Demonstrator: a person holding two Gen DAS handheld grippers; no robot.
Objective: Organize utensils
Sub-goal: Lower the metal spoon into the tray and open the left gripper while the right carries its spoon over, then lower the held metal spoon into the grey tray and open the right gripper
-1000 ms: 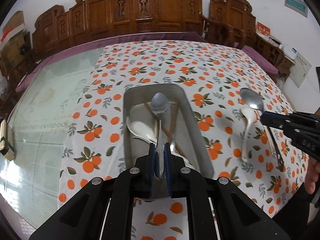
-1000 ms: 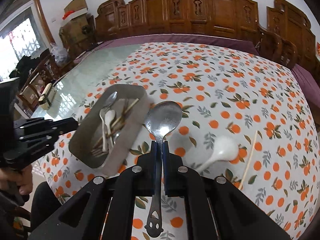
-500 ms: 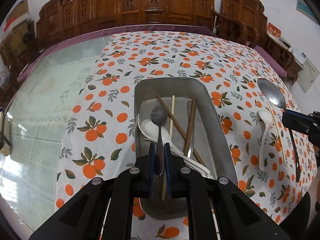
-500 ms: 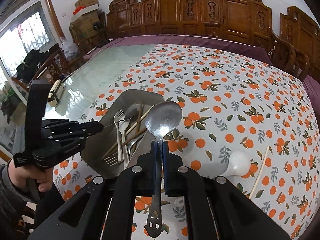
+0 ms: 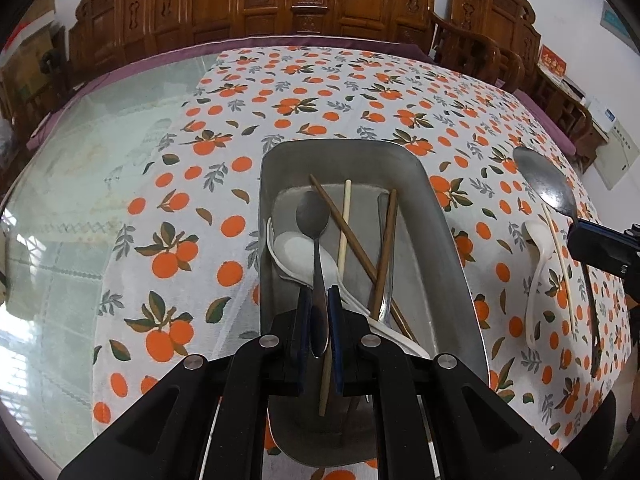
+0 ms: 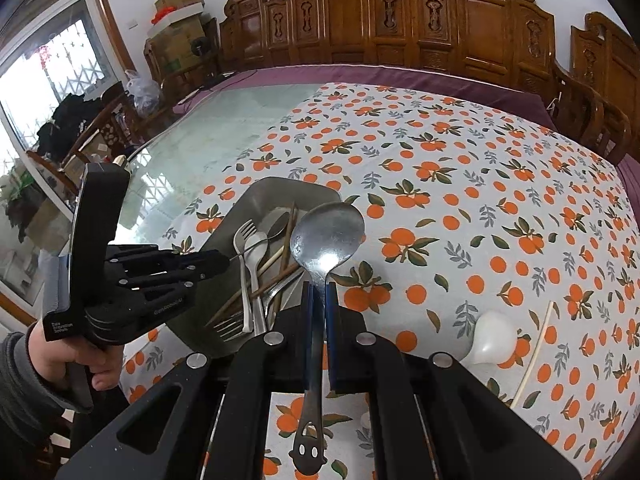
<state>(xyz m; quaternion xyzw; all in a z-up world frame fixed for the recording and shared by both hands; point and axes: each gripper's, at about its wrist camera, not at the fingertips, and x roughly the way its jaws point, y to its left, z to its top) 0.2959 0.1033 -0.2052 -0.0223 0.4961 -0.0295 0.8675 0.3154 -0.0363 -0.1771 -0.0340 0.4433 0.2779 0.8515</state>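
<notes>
A metal tray (image 5: 448, 248) on the orange-print cloth holds chopsticks (image 5: 362, 256), a white spoon (image 5: 298, 254) and forks. My left gripper (image 5: 319, 300) is shut on a small metal spoon (image 5: 314, 220), held over the tray's left side; it shows in the right wrist view (image 6: 224, 260). My right gripper (image 6: 319, 296) is shut on a large metal spoon (image 6: 328, 236), held just right of the tray (image 6: 224, 232). That large spoon also shows at the right in the left wrist view (image 5: 546, 184).
A white ceramic spoon (image 6: 490, 340) and a pale chopstick (image 6: 536, 356) lie on the cloth right of the tray, also in the left wrist view (image 5: 538, 276). Bare glass tabletop (image 5: 80, 184) lies left. Carved wooden chairs (image 6: 400, 28) line the far edge.
My left gripper has lowered the small spoon further into the tray. My right gripper has carried the large spoon left, closer to the tray.
</notes>
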